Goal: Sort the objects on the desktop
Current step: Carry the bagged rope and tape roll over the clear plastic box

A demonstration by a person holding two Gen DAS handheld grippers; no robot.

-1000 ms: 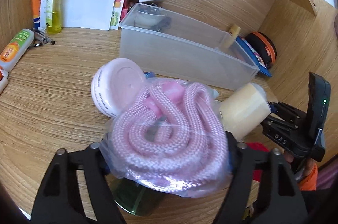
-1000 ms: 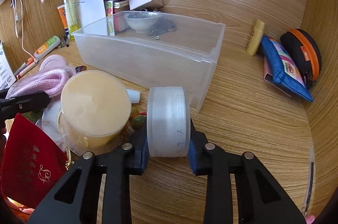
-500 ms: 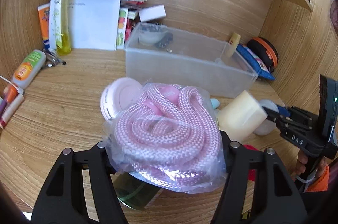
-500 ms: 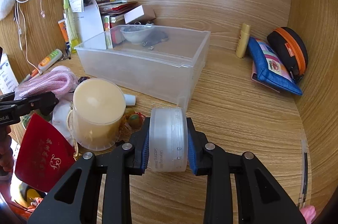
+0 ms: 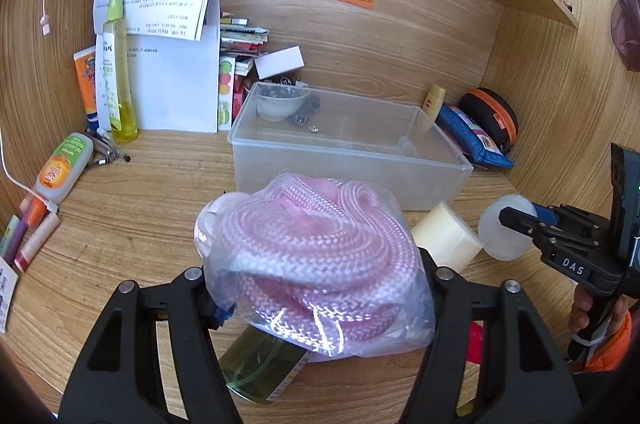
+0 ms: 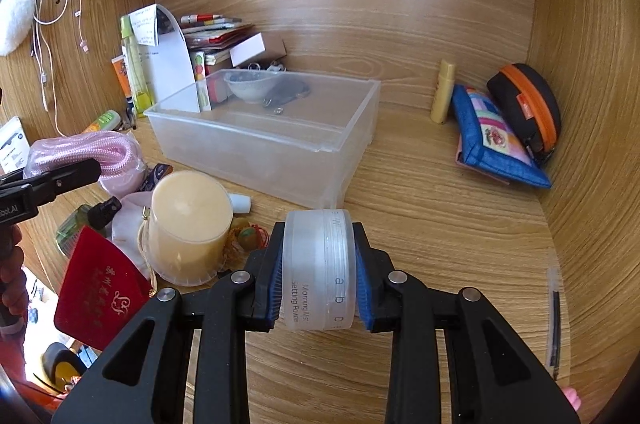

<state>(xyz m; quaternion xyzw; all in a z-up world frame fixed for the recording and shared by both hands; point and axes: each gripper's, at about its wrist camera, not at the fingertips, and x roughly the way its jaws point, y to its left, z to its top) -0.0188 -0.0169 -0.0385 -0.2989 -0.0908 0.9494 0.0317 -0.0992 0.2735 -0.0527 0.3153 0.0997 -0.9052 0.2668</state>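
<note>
1. Inspecting the left wrist view: the left gripper [image 5: 320,288] has its fingers clamped on a bagged pink rope [image 5: 316,256], one finger at each flank of the clear bag. Those jaws have just been closing, with the bag between them. The bundle hangs clear of the tabletop [image 5: 132,224], above a green bottle [image 5: 260,364] lying on its side.
2. Same view, beyond the load: a clear storage bin [image 5: 348,159] stands open at the back of the tabletop. It holds a small bowl [image 5: 282,103] and some dark small items at its far left end; the rest of its floor is bare. To the right, the right gripper [image 5: 520,220] carries a frosted jar [image 5: 502,232].
3. Right wrist view: the right gripper [image 6: 319,272] has its fingers clamped on the flat faces of the frosted jar [image 6: 319,272], held on edge above the tabletop [image 6: 440,224]. The bin [image 6: 264,139] lies ahead and slightly left. A cream-filled tub [image 6: 188,224] and a red booklet [image 6: 100,296] remain on the tabletop at left.
4. Judgement on step: both loads appear lifted and in transit, with neither deposited yet.
5. Next move calls for carrying each load over the bin's near rim to the bare section, clear of the bowl, then releasing low. The slack bag may snag the rim.
</note>
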